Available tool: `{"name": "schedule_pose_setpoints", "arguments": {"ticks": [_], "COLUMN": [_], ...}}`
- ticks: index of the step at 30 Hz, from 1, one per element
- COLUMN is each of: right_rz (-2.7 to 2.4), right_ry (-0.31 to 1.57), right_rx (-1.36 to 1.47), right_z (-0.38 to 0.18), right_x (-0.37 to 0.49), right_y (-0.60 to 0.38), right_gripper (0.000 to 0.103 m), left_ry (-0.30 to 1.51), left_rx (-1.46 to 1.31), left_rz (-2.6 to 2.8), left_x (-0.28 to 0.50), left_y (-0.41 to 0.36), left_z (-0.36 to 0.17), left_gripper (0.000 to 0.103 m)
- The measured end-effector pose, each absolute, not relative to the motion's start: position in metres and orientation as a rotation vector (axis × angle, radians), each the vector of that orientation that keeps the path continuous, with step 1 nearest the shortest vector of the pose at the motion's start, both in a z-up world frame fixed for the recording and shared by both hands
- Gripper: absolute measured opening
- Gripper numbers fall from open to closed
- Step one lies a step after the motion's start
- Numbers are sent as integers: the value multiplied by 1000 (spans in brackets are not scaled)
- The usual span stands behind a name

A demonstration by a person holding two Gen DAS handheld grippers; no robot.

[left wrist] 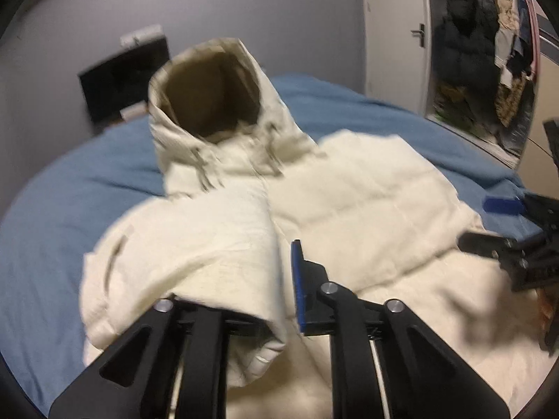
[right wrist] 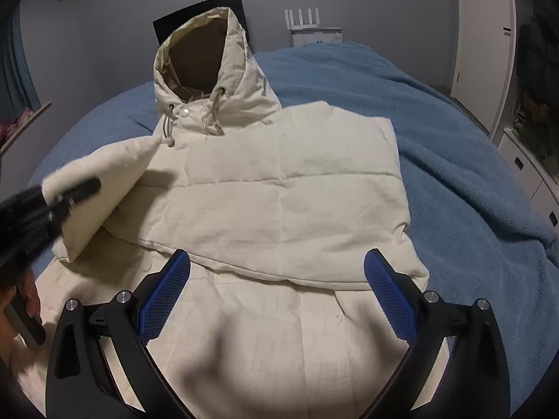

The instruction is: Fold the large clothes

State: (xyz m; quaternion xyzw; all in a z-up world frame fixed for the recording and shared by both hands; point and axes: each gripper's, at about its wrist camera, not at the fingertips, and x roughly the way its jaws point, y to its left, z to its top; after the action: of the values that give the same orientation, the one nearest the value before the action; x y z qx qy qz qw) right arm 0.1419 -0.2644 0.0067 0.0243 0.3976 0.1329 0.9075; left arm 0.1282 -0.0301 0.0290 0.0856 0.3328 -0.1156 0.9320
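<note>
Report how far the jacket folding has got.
Done: one sleeve lies folded across the cream hooded jacket on the blue blanket. In hand: the left gripper carries the other sleeve inward; the right gripper hovers open. Left: laying that sleeve flat, the hood, the body.

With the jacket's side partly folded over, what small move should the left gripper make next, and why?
Probably let go and draw back. The left gripper has the sleeve between its fingers, already carried over the cream jacket on the blue blanket. The right gripper hovers open above the hem.
</note>
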Motion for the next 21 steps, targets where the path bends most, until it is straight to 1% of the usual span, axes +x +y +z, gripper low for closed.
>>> {"name": "schedule_pose_setpoints", "arguments": {"ticks": [1, 2, 3, 4, 10, 14, 15, 17, 21], "right_rz": [274, 271, 268, 267, 261, 281, 297, 322, 420], "right_ry": [821, 822, 823, 823, 810, 798, 789, 780, 766], "right_rx": [48, 48, 50, 53, 51, 31, 12, -13, -63], "right_z": [6, 5, 5, 4, 8, 12, 13, 16, 23], "right_x": [142, 143, 144, 145, 143, 140, 137, 132, 117], "right_y": [-264, -265, -265, -266, -268, -263, -257, -247, -213], "right_gripper": [95, 95, 95, 95, 95, 96, 96, 96, 96], "left_ry": [697, 706, 703, 693, 759, 813, 826, 829, 816], "left_rx": [150, 116, 89, 49, -86, -60, -26, 16, -40], "left_rz": [-274, -305, -320, -331, -379, -356, -304, -228, -105], "left_x": [128, 127, 126, 122, 119, 107, 104, 98, 90], "left_y": [-30, -27, -27, -21, 7, 35, 41, 56, 103], "left_z": [27, 27, 27, 30, 35, 44, 46, 51, 55], "left_gripper": [38, 63, 83, 86, 90, 91, 95, 96, 96]}}
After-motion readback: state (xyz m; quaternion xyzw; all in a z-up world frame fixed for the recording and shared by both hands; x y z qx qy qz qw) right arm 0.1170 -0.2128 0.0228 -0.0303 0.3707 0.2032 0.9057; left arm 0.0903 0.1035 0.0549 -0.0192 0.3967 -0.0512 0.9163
